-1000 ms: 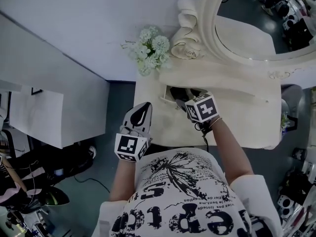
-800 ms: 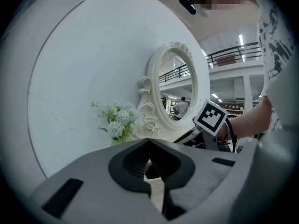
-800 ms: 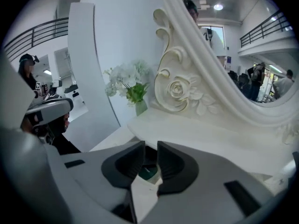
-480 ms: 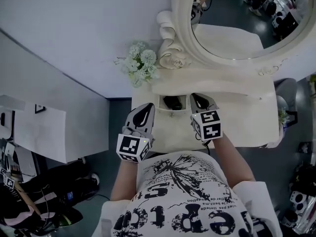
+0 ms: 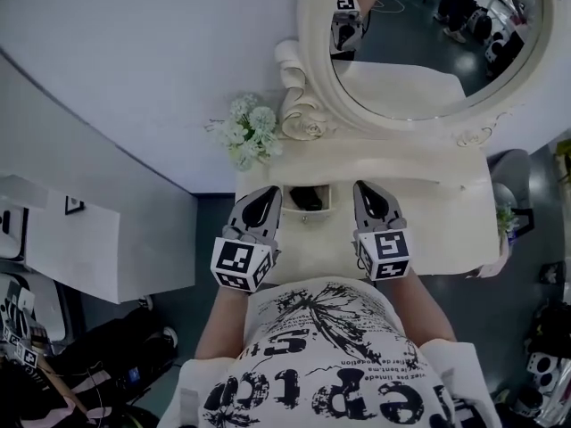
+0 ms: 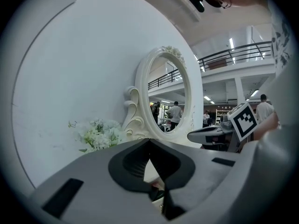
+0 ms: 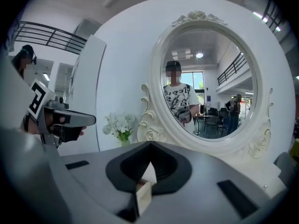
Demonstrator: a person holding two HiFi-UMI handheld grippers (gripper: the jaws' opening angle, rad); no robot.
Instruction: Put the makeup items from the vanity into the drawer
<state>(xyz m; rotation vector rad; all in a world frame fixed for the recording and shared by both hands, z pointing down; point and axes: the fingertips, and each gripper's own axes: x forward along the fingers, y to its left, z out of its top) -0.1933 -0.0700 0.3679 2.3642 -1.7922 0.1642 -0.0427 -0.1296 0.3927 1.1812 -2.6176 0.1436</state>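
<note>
The white vanity [image 5: 446,212] has a small drawer [image 5: 306,210] standing open in its top, with a dark item [image 5: 307,198] lying inside. My left gripper [image 5: 266,192] hovers shut just left of the drawer. My right gripper [image 5: 364,186] is shut just right of the drawer, clear of it, with nothing held. In the right gripper view only the pale vanity shows through the slit below the closed right gripper [image 7: 150,146]. The left gripper view has the left gripper [image 6: 149,141] closed in the same way. No loose makeup shows on the vanity top.
An oval mirror [image 5: 419,43] in an ornate white frame rises behind the vanity. White flowers [image 5: 245,132] stand at its back left corner. A white cabinet [image 5: 62,239] stands to the left across a strip of dark floor.
My right gripper has drawn back out of the open drawer to its right side and gone from open to shut. The left gripper has hardly moved. The head view has tilted toward the mirror.
</note>
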